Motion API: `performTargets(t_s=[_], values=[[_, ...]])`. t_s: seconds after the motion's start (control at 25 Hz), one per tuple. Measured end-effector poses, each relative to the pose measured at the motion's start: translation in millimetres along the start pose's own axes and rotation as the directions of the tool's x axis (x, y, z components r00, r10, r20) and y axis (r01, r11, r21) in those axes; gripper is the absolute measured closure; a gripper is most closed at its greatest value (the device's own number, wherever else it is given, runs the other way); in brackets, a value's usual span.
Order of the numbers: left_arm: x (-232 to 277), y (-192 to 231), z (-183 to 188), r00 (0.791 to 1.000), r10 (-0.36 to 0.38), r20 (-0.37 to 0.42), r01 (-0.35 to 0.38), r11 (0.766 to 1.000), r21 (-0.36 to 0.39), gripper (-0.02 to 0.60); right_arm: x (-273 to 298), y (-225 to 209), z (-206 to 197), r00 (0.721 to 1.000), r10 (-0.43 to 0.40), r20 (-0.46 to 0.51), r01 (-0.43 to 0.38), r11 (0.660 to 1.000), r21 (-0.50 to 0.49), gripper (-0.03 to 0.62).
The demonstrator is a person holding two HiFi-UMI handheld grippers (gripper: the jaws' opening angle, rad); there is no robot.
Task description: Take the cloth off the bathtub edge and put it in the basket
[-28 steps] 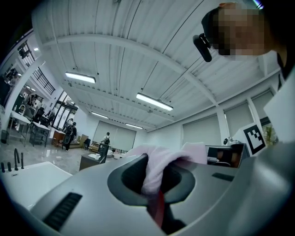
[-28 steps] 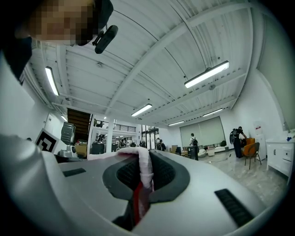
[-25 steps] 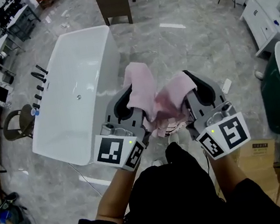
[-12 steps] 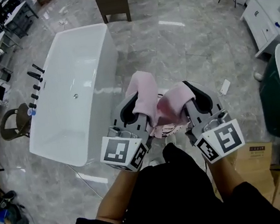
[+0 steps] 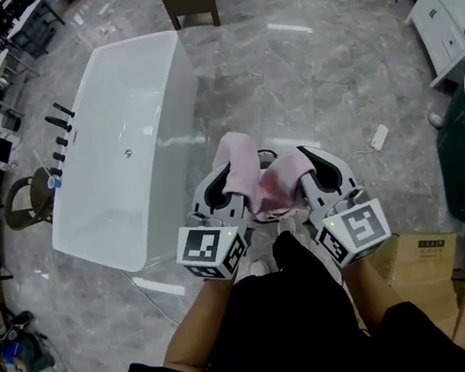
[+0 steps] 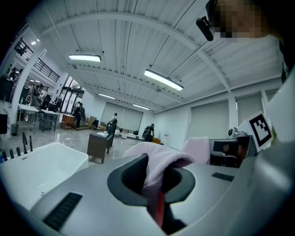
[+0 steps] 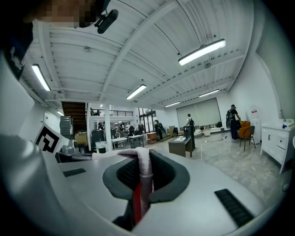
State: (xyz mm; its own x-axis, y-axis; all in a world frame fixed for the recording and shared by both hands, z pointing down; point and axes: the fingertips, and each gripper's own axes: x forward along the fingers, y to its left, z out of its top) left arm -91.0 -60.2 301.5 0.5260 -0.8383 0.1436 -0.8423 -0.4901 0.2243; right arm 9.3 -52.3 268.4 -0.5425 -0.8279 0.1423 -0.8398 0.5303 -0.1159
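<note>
My left gripper (image 5: 228, 178) and right gripper (image 5: 303, 169) hold the pink cloth (image 5: 250, 172) in closed fingers, clear of the bathtub (image 5: 113, 147) at left. The drop into the basket is not yet done.

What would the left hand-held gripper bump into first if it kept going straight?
Nothing close, I think. The left hand-held gripper, shut on the pink cloth, points past the bathtub into open room, though depth is hard to judge.

Grey left tool (image 5: 225, 182), right tool (image 5: 317, 167); black sleeves (image 5: 413, 334).
</note>
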Motion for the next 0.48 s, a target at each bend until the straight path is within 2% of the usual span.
performTargets(t_s=[0.2, 0.48], values=[[17.0, -2.7, -23.6, 0.999, 0.002, -0.043, -0.002, 1.000, -0.002, 0.548, 4.4, -15.6, -28.1, 0.999, -0.001, -0.036, 0.000, 0.999, -0.036, 0.557], [46.2, 6.0, -65.0, 0.993, 0.007, -0.114, -0.010, 1.000, -0.023, 0.548, 20.5, -42.5, -67.1, 0.995, -0.012, -0.102, 0.011, 1.000, -0.015, 0.557]])
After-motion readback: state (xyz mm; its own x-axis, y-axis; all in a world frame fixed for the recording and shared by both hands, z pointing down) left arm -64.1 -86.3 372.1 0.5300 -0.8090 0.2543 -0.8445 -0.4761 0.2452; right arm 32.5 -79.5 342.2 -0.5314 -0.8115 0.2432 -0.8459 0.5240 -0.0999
